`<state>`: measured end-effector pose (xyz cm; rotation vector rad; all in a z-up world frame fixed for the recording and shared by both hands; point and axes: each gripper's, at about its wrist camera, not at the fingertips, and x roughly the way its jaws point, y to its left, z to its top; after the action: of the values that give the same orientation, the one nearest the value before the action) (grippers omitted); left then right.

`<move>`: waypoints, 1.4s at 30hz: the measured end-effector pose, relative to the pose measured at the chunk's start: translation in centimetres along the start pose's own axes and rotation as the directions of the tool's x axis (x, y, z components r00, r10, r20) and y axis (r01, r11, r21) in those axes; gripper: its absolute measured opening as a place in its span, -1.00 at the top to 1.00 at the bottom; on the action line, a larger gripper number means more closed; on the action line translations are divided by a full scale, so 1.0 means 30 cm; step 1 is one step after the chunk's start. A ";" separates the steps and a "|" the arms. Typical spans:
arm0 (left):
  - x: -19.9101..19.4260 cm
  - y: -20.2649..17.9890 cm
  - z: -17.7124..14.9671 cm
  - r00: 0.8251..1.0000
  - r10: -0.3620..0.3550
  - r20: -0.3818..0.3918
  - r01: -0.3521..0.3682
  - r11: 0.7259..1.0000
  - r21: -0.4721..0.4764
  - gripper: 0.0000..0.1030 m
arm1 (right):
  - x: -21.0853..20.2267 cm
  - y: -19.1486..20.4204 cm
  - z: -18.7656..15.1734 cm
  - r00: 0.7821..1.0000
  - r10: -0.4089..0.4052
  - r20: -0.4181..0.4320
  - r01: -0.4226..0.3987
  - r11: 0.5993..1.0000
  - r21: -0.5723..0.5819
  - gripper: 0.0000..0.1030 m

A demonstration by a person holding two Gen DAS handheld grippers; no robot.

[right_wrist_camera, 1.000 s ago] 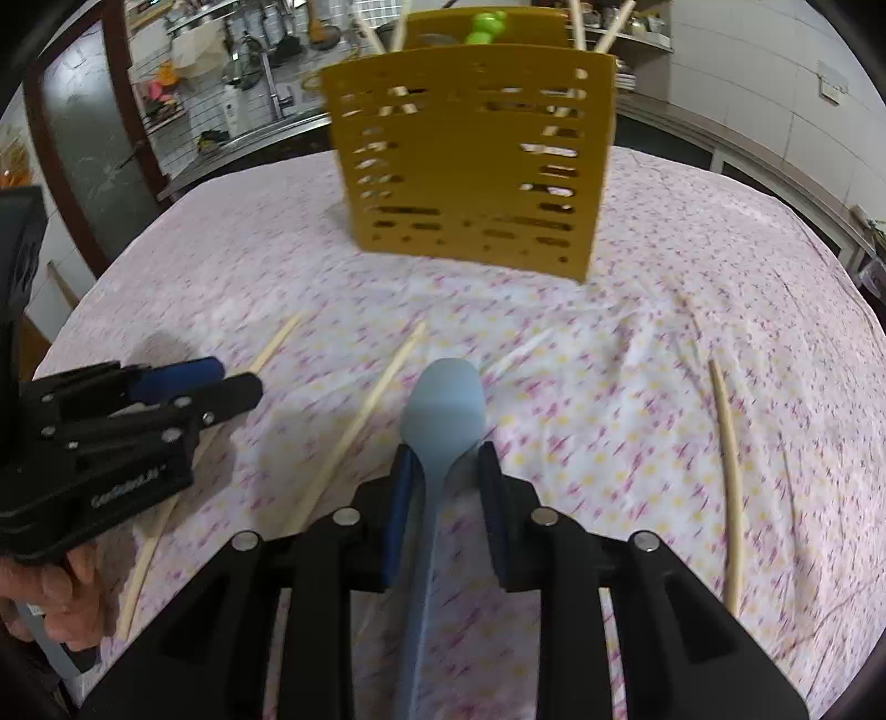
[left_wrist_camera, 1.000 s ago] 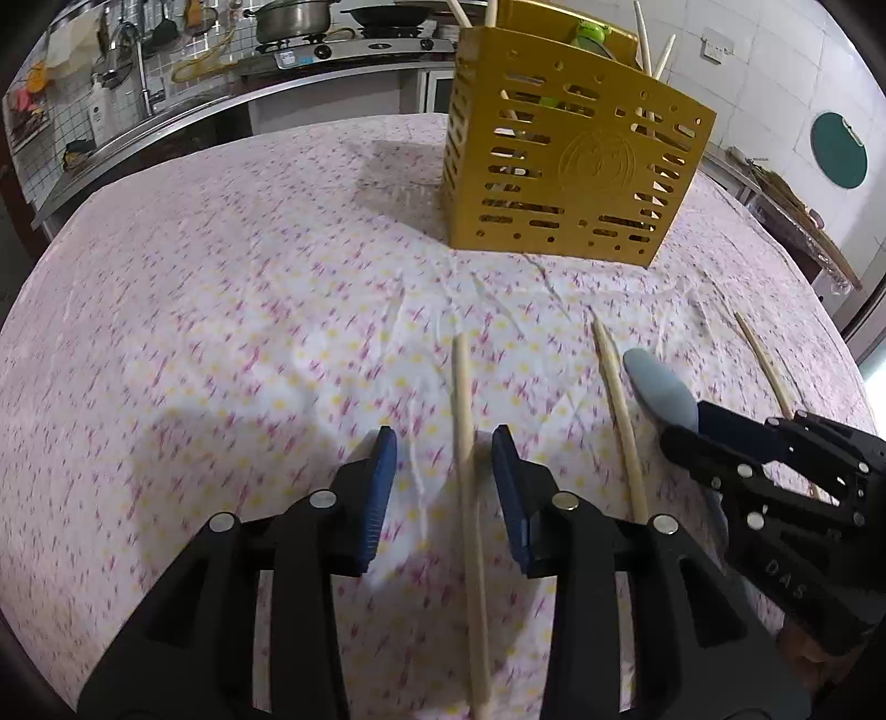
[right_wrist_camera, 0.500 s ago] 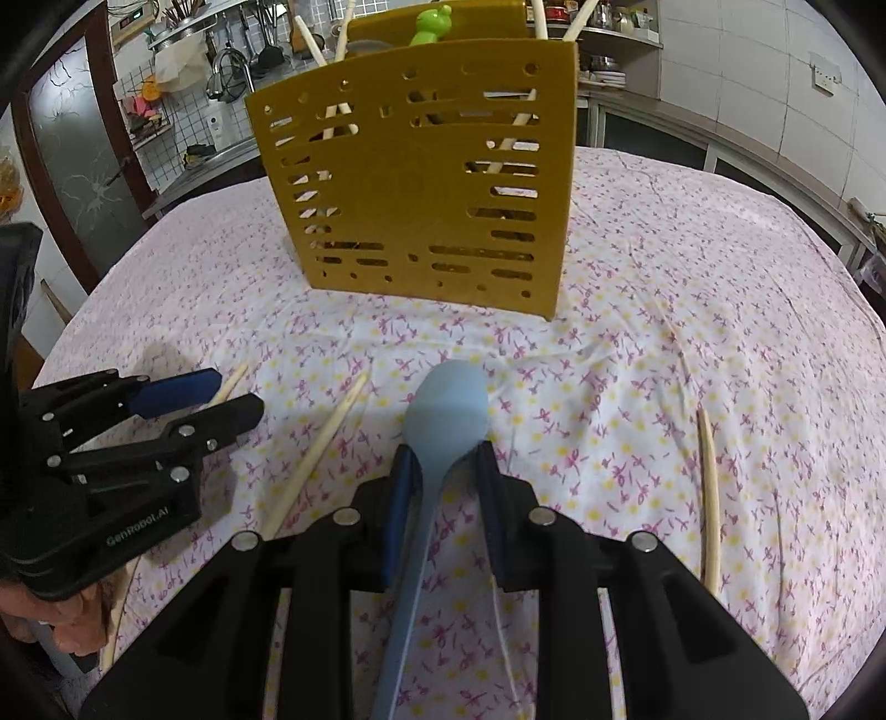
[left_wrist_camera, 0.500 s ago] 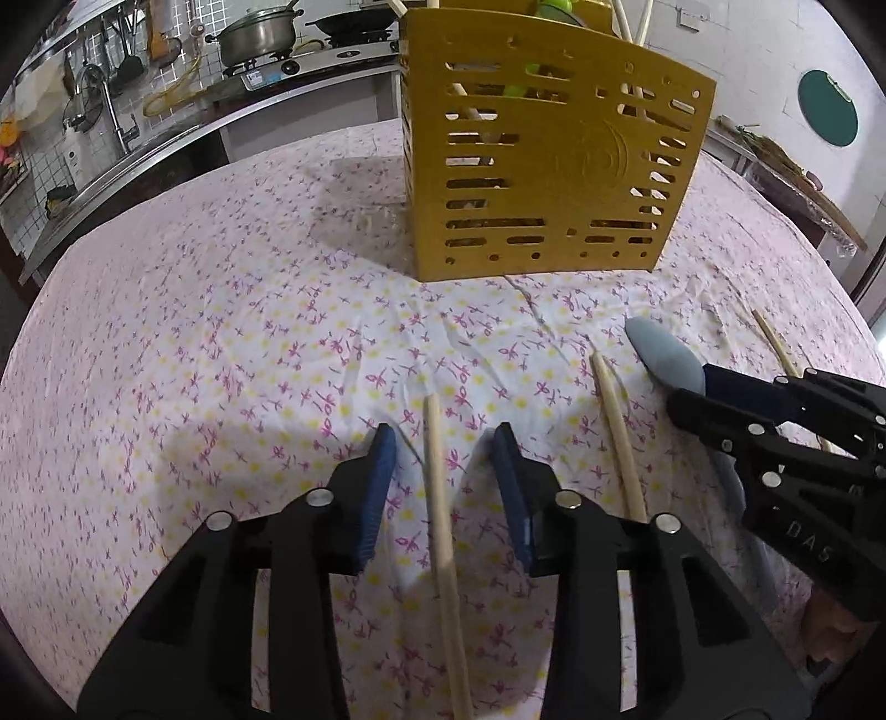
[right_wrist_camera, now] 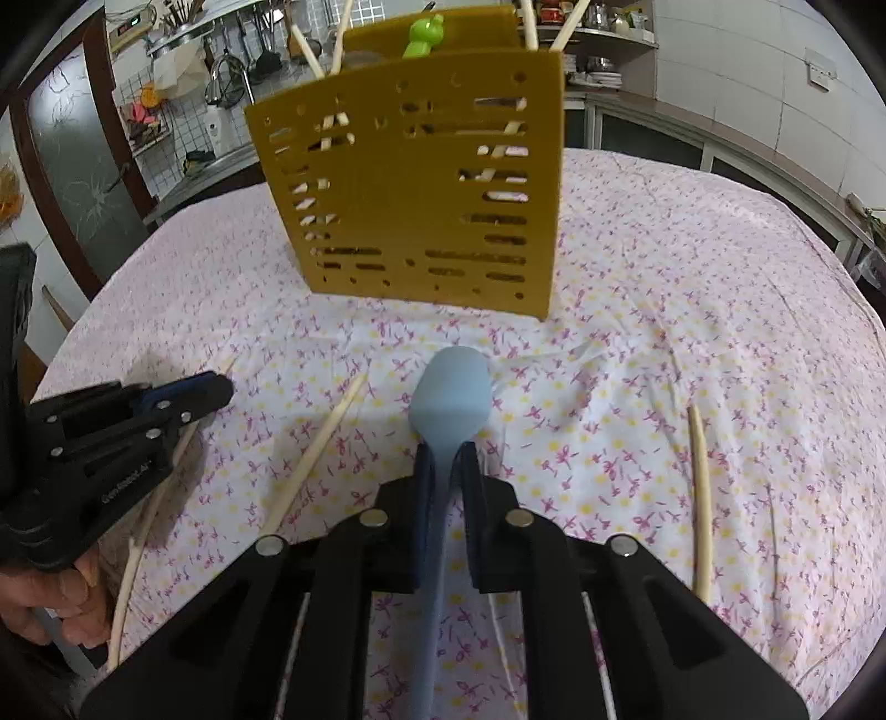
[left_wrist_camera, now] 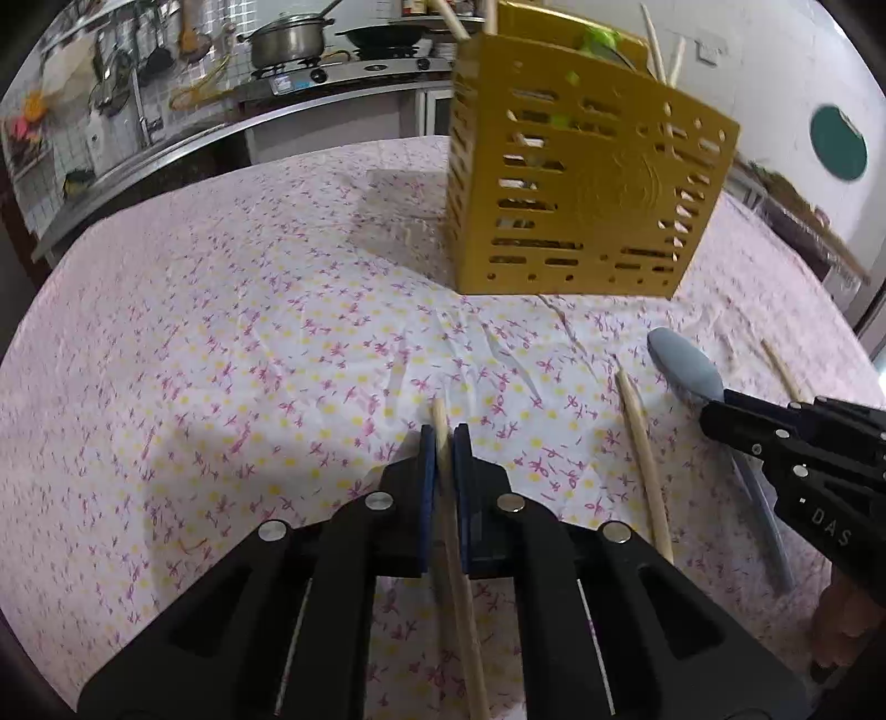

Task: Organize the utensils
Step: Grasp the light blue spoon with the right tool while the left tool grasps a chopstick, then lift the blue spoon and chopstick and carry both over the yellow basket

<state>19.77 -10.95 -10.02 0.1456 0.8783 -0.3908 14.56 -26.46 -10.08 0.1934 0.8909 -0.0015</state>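
Chopstick (left_wrist_camera: 443,437) lies on the cloth (left_wrist_camera: 221,387), its tip at 12 o'clock of the left gripper (left_wrist_camera: 441,437); the shaft runs back between the blue pads (left_wrist_camera: 425,471), which have just been closing and now pinch it from both sides. From the right wrist view the same gripper (right_wrist_camera: 213,390) shows at 9 o'clock, a hand (right_wrist_camera: 55,603) around its handle, the pinched chopstick trailing below it towards 7 o'clock. Spoon (right_wrist_camera: 451,396), pale blue, lies bowl forward at 12 o'clock of the right gripper (right_wrist_camera: 446,448); its neck sits between the jaws, which have just been closing and now press on it from either side. In the left wrist view the spoon bowl (left_wrist_camera: 686,368) shows at 3 o'clock, sticking out past the right gripper's tip (left_wrist_camera: 714,410). Second chopstick (left_wrist_camera: 642,459) lies loose on the cloth between the two grippers, touching neither. Third chopstick (right_wrist_camera: 699,487) lies at 3 o'clock in the right wrist view, apart from the spoon. Holder (right_wrist_camera: 410,183), yellow and slotted, stands upright on the cloth at 12 o'clock in both views, beyond all the loose pieces; chopstick ends and a green piece (right_wrist_camera: 423,36) rise above its rim. Kitchen counter with a pot (left_wrist_camera: 288,41) lies past the table at 11 o'clock in the left view.
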 end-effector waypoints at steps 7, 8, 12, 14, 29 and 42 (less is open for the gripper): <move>-0.088 0.010 0.006 0.999 0.002 0.048 -0.001 1.000 -0.013 0.92 | -0.072 -0.023 0.022 0.998 0.010 0.066 -0.011 1.000 0.015 0.79; -0.096 0.011 0.008 0.999 0.002 0.054 -0.002 1.000 -0.014 0.92 | -0.082 -0.029 0.027 0.997 0.009 0.075 -0.011 1.000 0.020 0.79; -0.144 0.013 0.025 0.997 -0.005 0.083 0.007 1.000 -0.022 0.92 | -0.127 -0.040 0.047 0.993 0.022 0.118 -0.026 0.999 0.034 0.79; -0.171 0.009 0.030 0.995 -0.012 0.103 0.014 1.000 -0.024 0.92 | -0.151 -0.044 0.055 0.989 0.027 0.143 -0.033 0.999 0.038 0.79; -0.402 -0.008 0.078 0.961 -0.036 0.273 0.048 0.998 -0.038 0.92 | -0.328 -0.040 0.101 0.956 0.022 0.294 -0.032 0.999 0.030 0.80; -0.440 0.002 0.079 0.956 -0.026 0.292 0.041 0.998 -0.044 0.92 | -0.202 -0.071 0.078 0.990 0.011 0.142 -0.017 0.999 0.043 0.76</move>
<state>13.94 -7.95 1.69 0.0259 0.5991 -0.4101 12.38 -29.43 -4.32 0.2376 0.7486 -0.0214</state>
